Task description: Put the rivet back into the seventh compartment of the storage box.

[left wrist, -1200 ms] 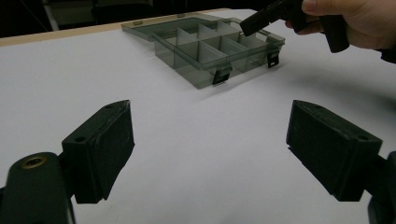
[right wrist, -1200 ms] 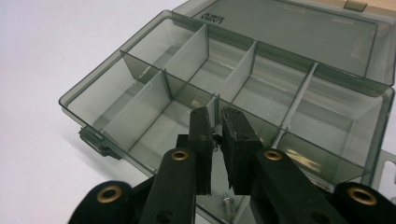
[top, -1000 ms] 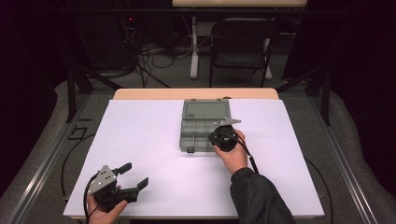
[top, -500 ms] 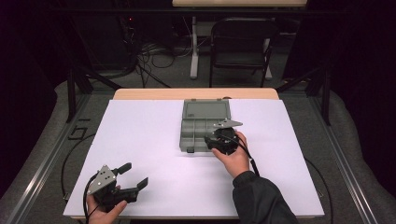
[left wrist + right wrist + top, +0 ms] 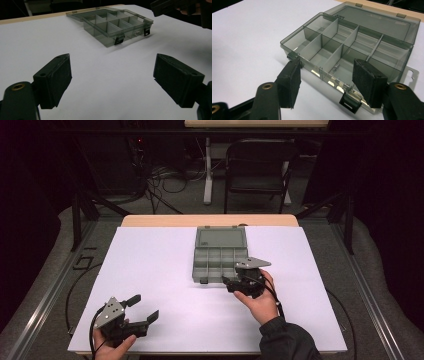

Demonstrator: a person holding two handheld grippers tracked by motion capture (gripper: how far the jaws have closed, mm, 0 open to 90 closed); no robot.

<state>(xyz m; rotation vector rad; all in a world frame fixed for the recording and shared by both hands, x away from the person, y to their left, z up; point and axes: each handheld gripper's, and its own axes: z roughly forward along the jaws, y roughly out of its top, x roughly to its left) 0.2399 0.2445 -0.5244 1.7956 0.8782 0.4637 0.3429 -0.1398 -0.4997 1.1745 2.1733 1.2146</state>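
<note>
A smoky grey compartment box (image 5: 195,265) lies open in the middle of the white table, its lid (image 5: 220,238) folded flat behind it. My right gripper (image 5: 227,284) hovers at the box's near right corner. Its jaws have just been opening and now stand wide with nothing between the pads. In the right gripper view that gripper (image 5: 327,77) frames the box's front wall (image 5: 285,47), and a small metal piece (image 5: 336,67) lies in a front compartment. My left gripper (image 5: 145,307) rests at the near left, open and empty, far from the box (image 5: 102,37).
Two black latches (image 5: 203,281) hang from the box's front edge. The white sheet (image 5: 150,265) covers the tabletop, with a wood strip at the far edge. A chair (image 5: 257,167) and cables stand beyond the table. The right gripper (image 5: 172,6) appears at the left gripper view's top right.
My right gripper has drawn back from the box toward the near edge, and its jaws have gone from shut to wide open. The left gripper has stayed put.
</note>
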